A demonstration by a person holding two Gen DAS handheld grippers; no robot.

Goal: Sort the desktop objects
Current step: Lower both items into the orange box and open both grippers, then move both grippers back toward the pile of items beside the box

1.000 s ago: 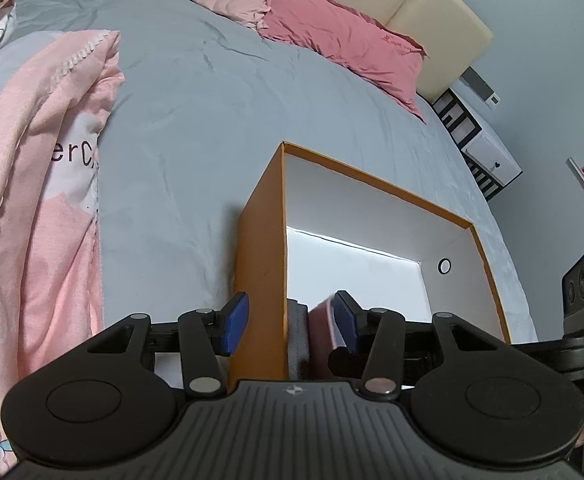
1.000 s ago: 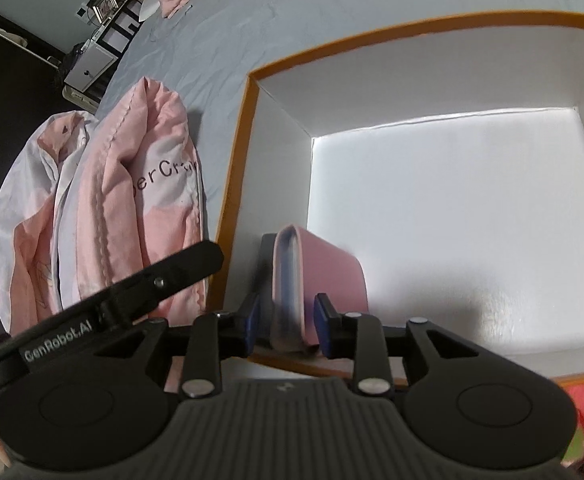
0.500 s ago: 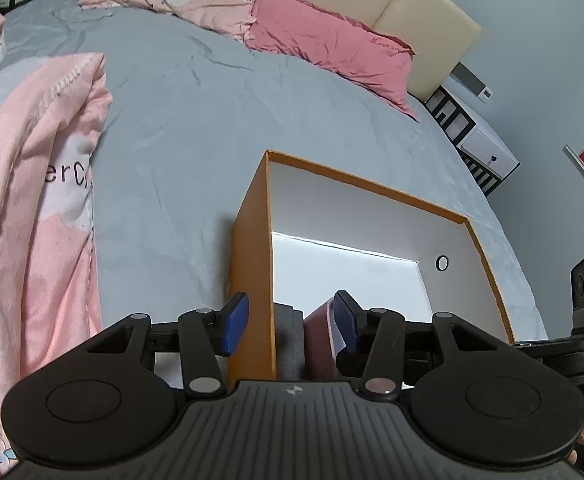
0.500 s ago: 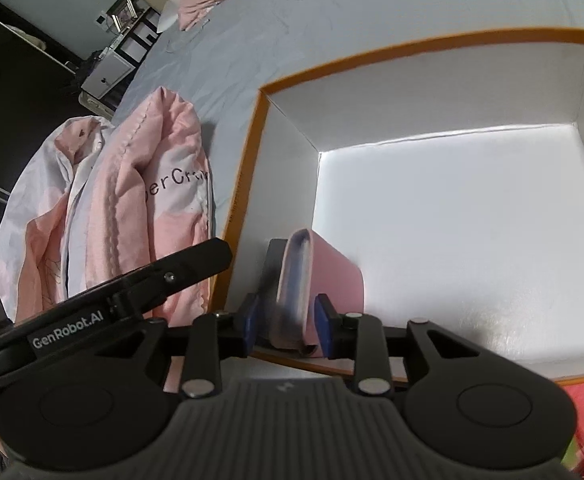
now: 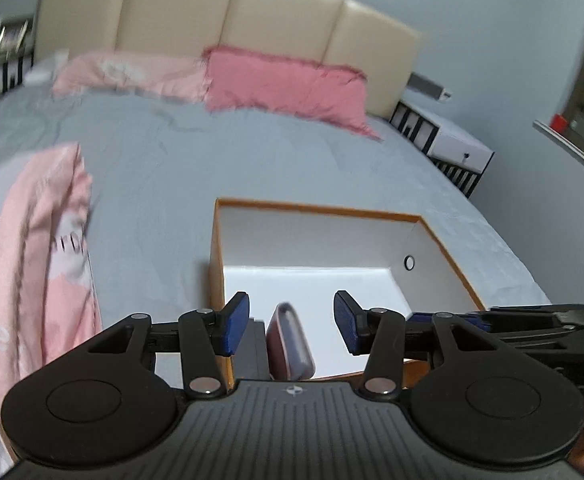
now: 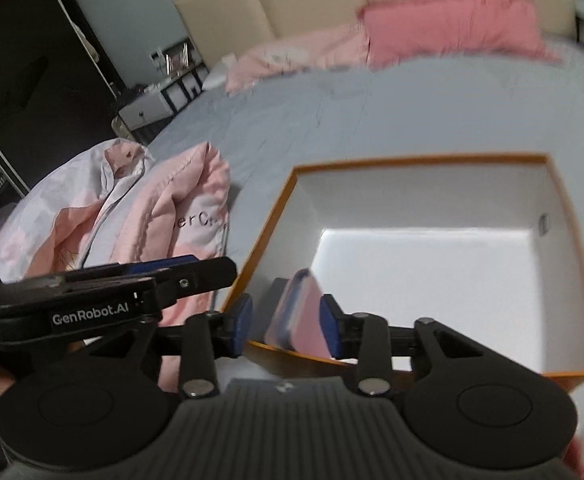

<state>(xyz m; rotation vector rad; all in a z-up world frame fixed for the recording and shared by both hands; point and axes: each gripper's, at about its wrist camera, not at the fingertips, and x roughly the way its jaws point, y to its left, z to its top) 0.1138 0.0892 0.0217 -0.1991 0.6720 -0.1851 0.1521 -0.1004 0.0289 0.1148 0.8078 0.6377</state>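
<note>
Both grippers hang over the near edge of an orange-rimmed box [image 5: 320,236] that sits on a grey bedsheet [image 5: 164,168]. On the left gripper [image 5: 291,324] the blue pads [image 5: 234,322] stand well apart with nothing clamped between them; in its own view a pink case [image 5: 292,340] shows in the gap, standing on edge inside the box near the left wall, clear of both pads. On the right gripper [image 6: 286,326] the jaws are opening; the pink case [image 6: 298,312] stands between its pads and tilts to the right, lying close against the right pad [image 6: 329,330] while the left pad is clearly apart from it, so no squeeze shows. A flat dark grey thing [image 5: 254,344], too hidden to tell what it is, stands between the case and the box's left wall. The box has white inner walls, a white floor and a small round hole [image 5: 410,263] in its right wall. In the right wrist view the left gripper's body reaches in from the left side, lettered GenRobot.AI [image 6: 90,312]. A crumpled pink quilt [image 6: 164,216] lies on the sheet left of the box, touching or just beside it. Farther off, two pink pillows [image 5: 284,84] lean against a cream padded headboard [image 5: 228,12], and a white bedside cabinet [image 5: 452,144] stands at the right of the bed. Both views are blurred.
</note>
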